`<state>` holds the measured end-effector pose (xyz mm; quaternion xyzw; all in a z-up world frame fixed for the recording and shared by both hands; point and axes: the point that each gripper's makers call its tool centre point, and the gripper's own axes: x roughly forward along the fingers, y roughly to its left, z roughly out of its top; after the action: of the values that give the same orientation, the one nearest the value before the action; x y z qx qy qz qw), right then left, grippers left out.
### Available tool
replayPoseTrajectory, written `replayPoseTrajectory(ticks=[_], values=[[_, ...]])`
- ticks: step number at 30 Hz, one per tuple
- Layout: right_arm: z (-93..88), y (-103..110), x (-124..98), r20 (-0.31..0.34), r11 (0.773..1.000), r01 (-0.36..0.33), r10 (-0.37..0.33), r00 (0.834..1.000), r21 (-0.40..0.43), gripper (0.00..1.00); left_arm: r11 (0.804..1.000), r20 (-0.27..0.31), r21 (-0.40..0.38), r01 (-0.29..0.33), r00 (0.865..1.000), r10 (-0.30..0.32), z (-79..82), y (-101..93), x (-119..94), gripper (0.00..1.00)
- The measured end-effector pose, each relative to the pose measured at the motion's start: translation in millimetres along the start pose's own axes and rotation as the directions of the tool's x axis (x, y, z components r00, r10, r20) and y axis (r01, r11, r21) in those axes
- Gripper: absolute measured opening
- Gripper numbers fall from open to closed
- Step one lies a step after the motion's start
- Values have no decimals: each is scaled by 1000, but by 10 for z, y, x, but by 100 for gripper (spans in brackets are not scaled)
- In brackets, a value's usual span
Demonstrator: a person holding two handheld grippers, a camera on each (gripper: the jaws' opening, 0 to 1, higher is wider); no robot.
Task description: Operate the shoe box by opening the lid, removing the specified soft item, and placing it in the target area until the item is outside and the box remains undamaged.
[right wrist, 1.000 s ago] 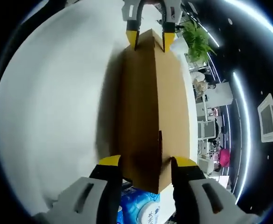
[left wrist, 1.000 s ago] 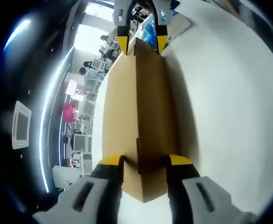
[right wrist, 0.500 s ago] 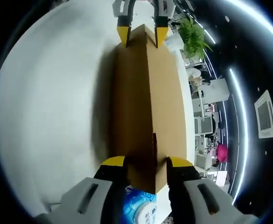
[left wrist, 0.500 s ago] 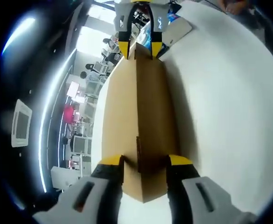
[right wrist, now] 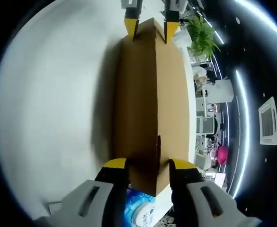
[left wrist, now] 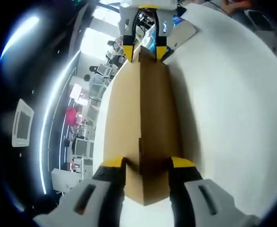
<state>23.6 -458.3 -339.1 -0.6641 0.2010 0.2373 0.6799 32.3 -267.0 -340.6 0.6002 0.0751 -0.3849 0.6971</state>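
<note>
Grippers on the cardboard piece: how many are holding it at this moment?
2. The left gripper clamps one end of the cardboard piece; the right gripper clamps the opposite end, seen far off in the left gripper view.

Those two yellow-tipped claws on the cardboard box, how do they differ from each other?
The left gripper clamps one end of the shoe box, the right gripper the opposite end. A blue-and-white packet lies under the right gripper; under the left gripper there is bare white table. Both have yellow tips and pinch the box's raised corner edge.
</note>
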Motion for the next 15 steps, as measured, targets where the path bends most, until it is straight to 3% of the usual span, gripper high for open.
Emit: replayPoseTrajectory(ticks=[15], values=[[-12,240,-296,19,998,-26,25,1000,49,33,999,-16,41,23,1000,-22,113,-180,-180,35]])
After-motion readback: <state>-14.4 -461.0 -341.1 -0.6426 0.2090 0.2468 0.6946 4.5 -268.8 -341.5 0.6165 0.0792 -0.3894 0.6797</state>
